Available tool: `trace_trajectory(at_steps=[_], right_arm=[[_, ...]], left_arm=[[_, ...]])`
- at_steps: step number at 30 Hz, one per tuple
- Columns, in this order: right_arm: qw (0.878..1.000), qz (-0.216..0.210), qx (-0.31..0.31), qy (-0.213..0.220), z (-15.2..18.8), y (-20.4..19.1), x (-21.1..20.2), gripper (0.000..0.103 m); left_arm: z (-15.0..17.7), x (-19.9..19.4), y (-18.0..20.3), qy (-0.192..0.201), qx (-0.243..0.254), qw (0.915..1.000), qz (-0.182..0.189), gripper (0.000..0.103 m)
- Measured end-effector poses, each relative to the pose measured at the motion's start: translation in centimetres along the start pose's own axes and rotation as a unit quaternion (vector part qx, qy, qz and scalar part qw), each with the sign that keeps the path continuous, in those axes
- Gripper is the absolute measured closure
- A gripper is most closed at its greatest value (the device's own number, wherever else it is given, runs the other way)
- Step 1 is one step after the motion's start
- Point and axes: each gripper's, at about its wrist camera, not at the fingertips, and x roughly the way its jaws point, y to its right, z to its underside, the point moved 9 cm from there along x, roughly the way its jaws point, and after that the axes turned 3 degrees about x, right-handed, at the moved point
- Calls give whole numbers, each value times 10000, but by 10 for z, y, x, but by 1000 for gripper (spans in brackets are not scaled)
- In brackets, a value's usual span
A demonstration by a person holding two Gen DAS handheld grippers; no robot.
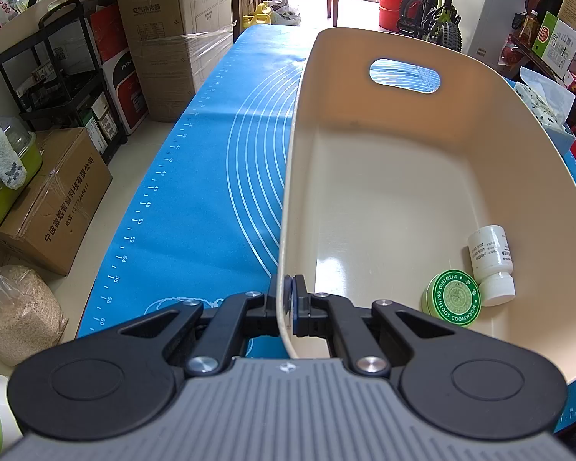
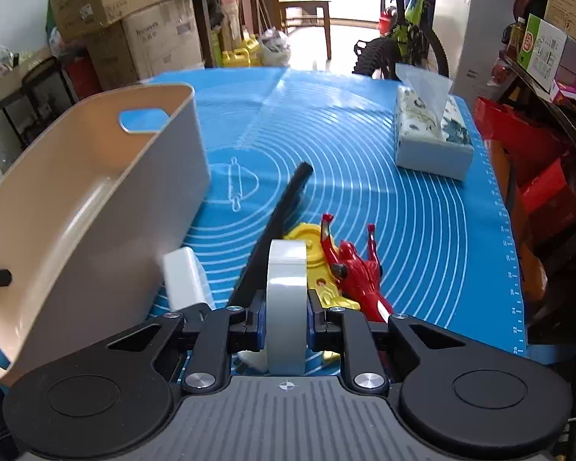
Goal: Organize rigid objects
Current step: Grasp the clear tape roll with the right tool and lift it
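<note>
A beige plastic bin (image 1: 384,192) stands on the blue mat (image 1: 211,192). My left gripper (image 1: 288,299) is shut on the bin's left wall near its front corner. Inside the bin lie a white pill bottle (image 1: 491,265) and a green round ointment tin (image 1: 455,297). In the right wrist view the bin (image 2: 76,207) is at the left and tilted. My right gripper (image 2: 287,307) is shut on a roll of clear tape (image 2: 287,292), held upright above the mat. Under it lie a black stick (image 2: 284,207), a yellow toy (image 2: 311,249), a red figure (image 2: 359,269) and a white block (image 2: 184,280).
A tissue box (image 2: 430,134) stands on the mat at the far right. Cardboard boxes (image 1: 165,38) and a black shelf cart (image 1: 57,77) line the floor to the left. A bicycle (image 1: 437,11) stands beyond the table's far end.
</note>
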Motion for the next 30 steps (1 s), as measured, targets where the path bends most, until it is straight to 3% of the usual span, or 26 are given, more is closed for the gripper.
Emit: trace_trajectory(at_steps=[17, 30], right_arm=[[9974, -33, -147, 700, -34, -3, -61, 74], [9893, -612, -424, 1252, -62, -82, -87, 74]], left_arm=[[0, 0, 0, 0, -1, 10000, 1, 97], [0, 0, 1, 1, 3, 10000, 0, 97]])
